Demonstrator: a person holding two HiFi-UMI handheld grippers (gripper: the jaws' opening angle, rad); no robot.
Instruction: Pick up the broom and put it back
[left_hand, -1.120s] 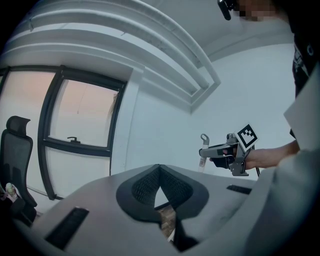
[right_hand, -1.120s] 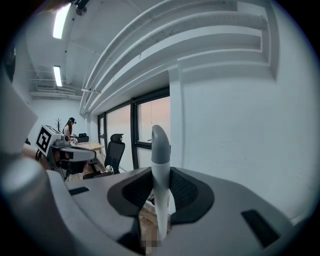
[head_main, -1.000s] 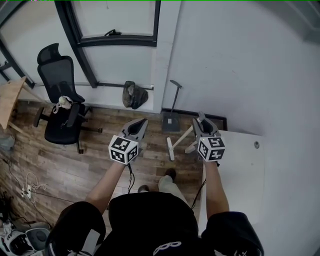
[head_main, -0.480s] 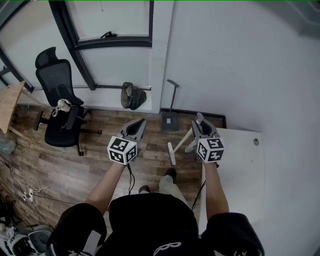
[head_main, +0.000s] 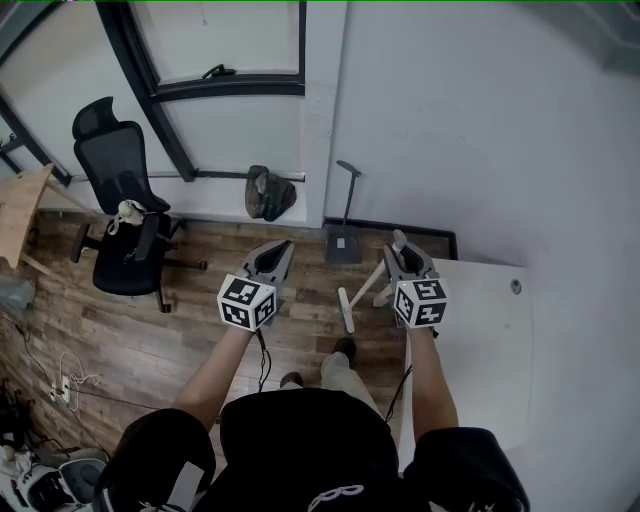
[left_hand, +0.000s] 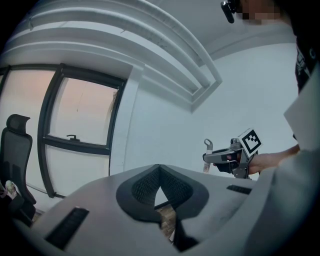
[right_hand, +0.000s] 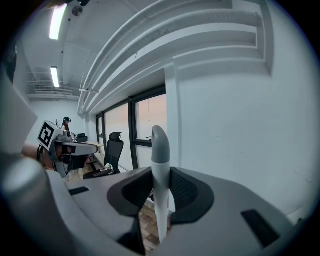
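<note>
Though unclear from head view, right gripper (right_hand: 161, 176) clamping broom (right_hand: 160, 145)

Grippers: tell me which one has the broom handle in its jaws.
The right gripper: its jaws are clamped on the broom handle, white with a grey tip. The left gripper is shut with nothing between its jaws.
</note>
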